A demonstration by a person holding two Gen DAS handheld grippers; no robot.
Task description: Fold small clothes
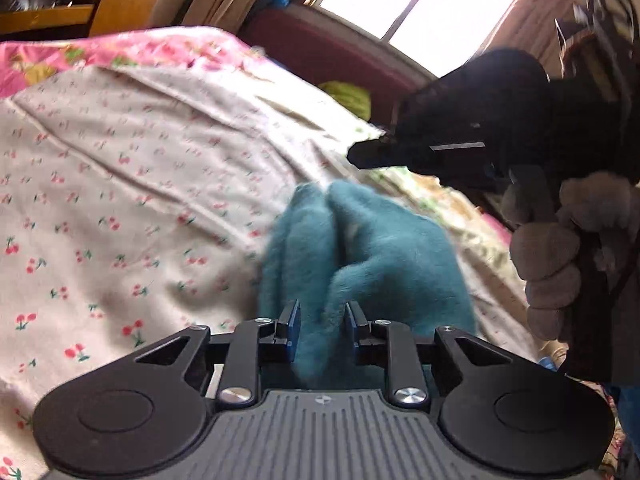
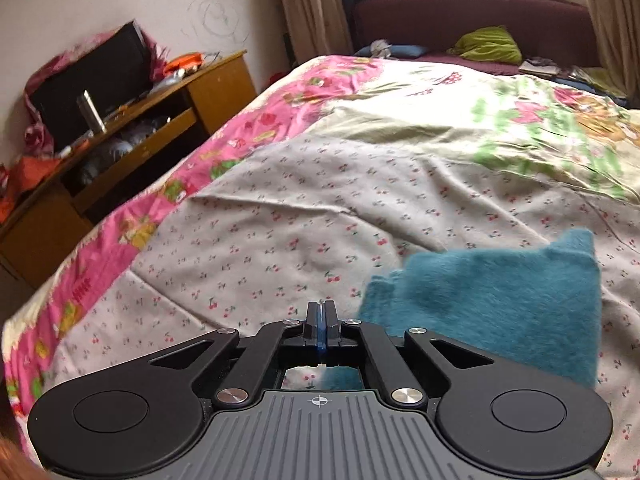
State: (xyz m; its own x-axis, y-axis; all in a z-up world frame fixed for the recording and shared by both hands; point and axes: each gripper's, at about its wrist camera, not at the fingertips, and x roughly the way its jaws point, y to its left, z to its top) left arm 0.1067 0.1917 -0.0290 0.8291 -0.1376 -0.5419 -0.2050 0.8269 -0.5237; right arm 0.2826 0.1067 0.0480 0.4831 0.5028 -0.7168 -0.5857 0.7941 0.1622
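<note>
Cherry-print bedspread [image 2: 280,216], left claw [image 1: 322,330] parted around teal fleece garment [image 1: 360,248], right claw [image 2: 320,326] pressed together, empty.

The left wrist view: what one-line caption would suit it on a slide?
Left gripper, jaws apart around a bunched teal fuzzy garment on the cherry-print bedsheet, right gripper hovering beyond.

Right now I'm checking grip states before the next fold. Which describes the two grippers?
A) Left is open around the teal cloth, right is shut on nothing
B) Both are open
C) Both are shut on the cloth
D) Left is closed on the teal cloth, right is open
A: the left gripper has its jaws spread with the teal cloth bunched between them, while the right gripper has its pads pressed together, empty.
</note>
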